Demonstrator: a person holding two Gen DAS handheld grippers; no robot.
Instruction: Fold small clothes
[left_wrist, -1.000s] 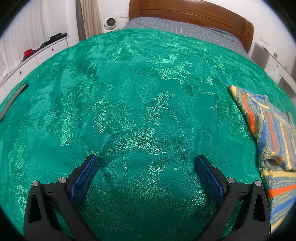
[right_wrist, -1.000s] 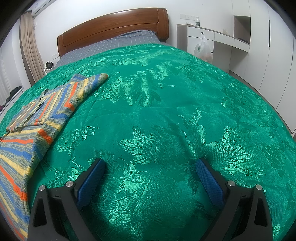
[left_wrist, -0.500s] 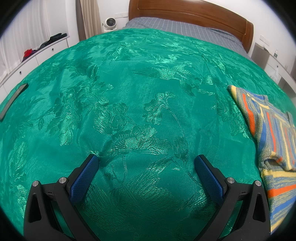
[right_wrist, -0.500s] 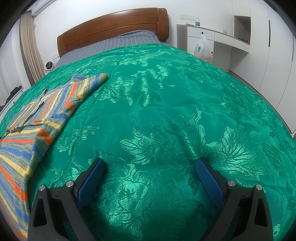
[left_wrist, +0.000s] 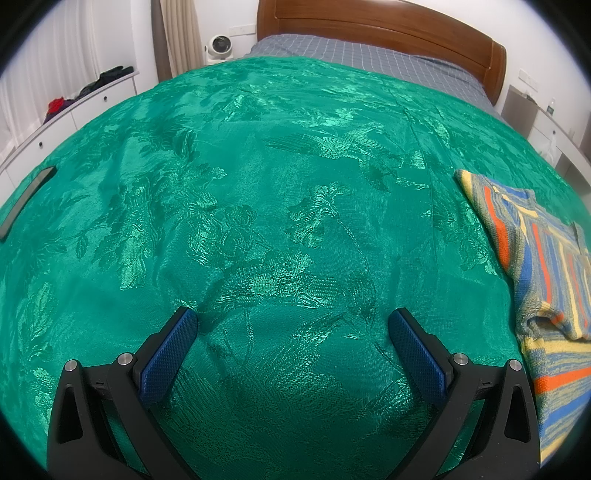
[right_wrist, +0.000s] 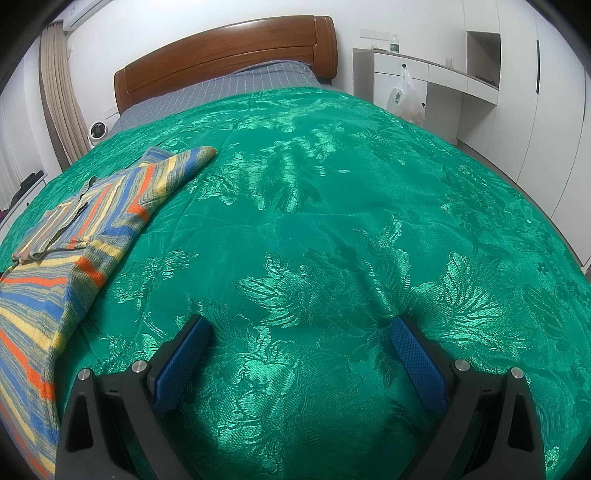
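While the left claw (left_wrist: 293, 325) hangs over the green cover (left_wrist: 258, 184) with its blue pads (left_wrist: 168, 360) spread wide and nothing between them, the right claw (right_wrist: 299, 332) hangs over the same cover with its pads (right_wrist: 417, 363) just as far apart and empty; the striped knit (right_wrist: 74, 236), banded in blue, orange, yellow and grey, lies flat on the cover between the two, at the right edge of the left view (left_wrist: 546, 266) and at the left edge of the right view; one corner of it reaches toward the headboard (right_wrist: 229, 70), and a smaller flap lies folded over its middle; neither claw touches it. A dark flat bar (left_wrist: 26, 201) lies on the cover far off to the left; grey checked bedding (left_wrist: 351, 55) shows beyond the cover; a small white fan (left_wrist: 218, 46) stands beside the bed near the curtain (left_wrist: 177, 37); a plastic bag (right_wrist: 404, 98) hangs at the white cabinets (right_wrist: 480, 92).
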